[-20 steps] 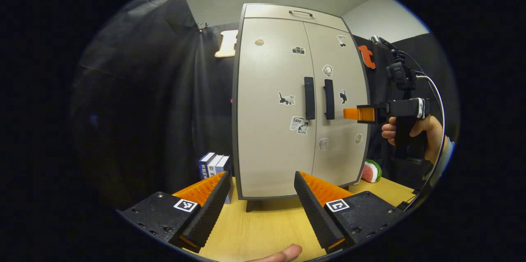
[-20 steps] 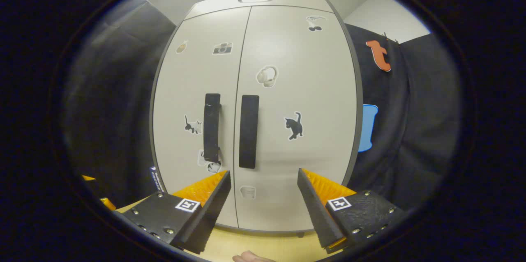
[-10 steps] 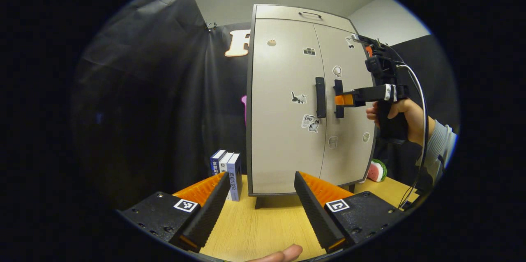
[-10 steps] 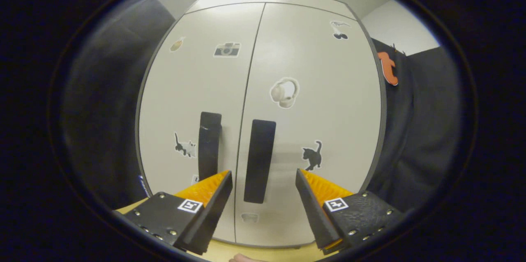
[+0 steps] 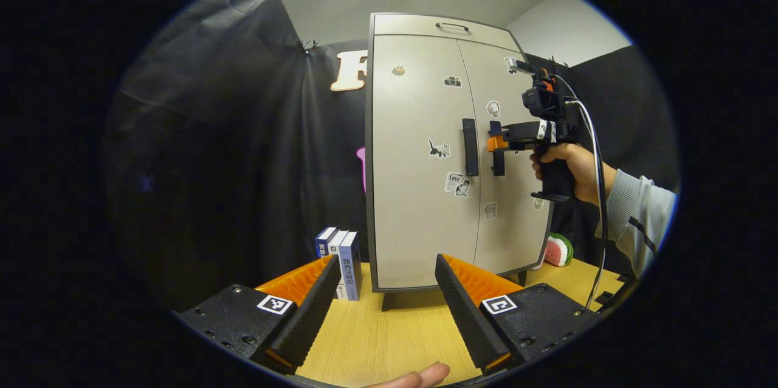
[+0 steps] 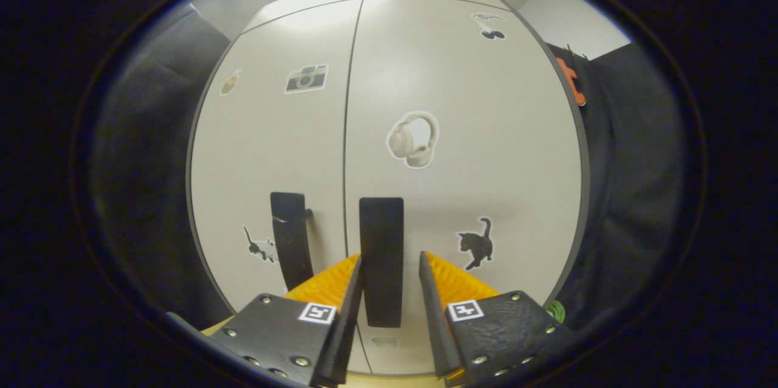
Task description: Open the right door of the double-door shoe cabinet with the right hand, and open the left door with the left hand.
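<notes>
Pale grey double-door shoe cabinet [image 5: 425,193], dark-edged, on short legs, is standing on a light wood-grain table [image 5: 389,339]; both doors are lying flush and closed.

Writing: one paper sticker [image 5: 453,181] on the left door is showing the word "Love". Spines of the three upright books [image 5: 340,260], dark blue and white, beside the cabinet's left foot, are bearing characters too small to read. Other stickers are pictorial: a camera [image 6: 306,78], headphones [image 6: 413,138], a black cat [image 6: 476,242].

Right door's black vertical bar handle [image 6: 381,260] is sitting between the fingers of the right gripper [image 6: 389,315]; the fingers are standing narrowly apart, one on each side of the bar, and whether they are pressing it cannot be told. In the left gripper view a hand [image 5: 562,163] in a grey sleeve is holding that gripper [image 5: 495,143] at the handle.

Left door's matching black handle [image 5: 470,148] is standing well ahead of the left gripper [image 5: 386,309], whose ridged wedge-shaped fingers are spread wide over the table, gripping nothing.

A watermelon-slice object [image 5: 558,251] is resting by the cabinet's right foot.
</notes>
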### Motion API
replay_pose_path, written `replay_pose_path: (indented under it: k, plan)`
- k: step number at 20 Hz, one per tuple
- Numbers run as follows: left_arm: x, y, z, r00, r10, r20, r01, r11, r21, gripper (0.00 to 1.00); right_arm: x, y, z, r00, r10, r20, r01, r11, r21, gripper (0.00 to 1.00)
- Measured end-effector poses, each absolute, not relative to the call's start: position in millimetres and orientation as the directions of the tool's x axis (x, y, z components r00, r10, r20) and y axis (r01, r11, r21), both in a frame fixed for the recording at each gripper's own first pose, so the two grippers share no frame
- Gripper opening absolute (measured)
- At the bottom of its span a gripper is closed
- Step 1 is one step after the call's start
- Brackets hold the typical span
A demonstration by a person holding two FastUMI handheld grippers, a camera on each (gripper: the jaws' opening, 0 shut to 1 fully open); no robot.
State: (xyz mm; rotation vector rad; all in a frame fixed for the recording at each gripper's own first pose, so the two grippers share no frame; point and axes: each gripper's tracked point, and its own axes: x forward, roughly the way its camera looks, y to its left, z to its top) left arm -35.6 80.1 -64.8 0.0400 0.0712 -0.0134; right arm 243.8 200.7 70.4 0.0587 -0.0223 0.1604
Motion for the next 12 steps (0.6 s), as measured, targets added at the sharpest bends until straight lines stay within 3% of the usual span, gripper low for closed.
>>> replay_pose_path:
  k: [1,5,7,10,11,12]
  plan:
    - [-35.6,83.2,-66.3,0.997,-0.004,-0.072,0.007,0.999,0.04,0.97,245.0,200.7,72.8,0.989,0.143,0.036,-0.146,0.987,0.066,0.42]
    - [-36.1,100.5,-71.3,0.996,0.05,-0.077,-0.046,0.998,0.048,0.97,253.3,206.7,69.0,0.992,0.127,0.016,-0.128,0.989,0.073,0.39]
    - [-36.6,108.8,-73.3,0.994,0.074,-0.085,-0.07,0.996,0.047,0.98,251.1,205.6,69.7,0.991,0.135,0.02,-0.136,0.99,0.031,0.28]
    - [-40.0,114.5,-72.1,0.993,0.086,-0.087,-0.084,0.996,0.025,0.98,253.6,205.3,67.0,0.986,0.164,0.01,-0.164,0.986,0.025,0.29]
    - [-41.1,115.1,-71.3,0.992,0.086,-0.087,-0.084,0.996,0.022,0.98,250.6,206.1,67.6,0.986,0.167,0.007,-0.167,0.985,0.041,0.16]
    - [-42.7,116.4,-70.8,0.992,0.091,-0.088,-0.089,0.996,0.023,0.98,251.5,206.1,66.4,0.985,0.17,0.001,-0.17,0.985,0.035,0.16]
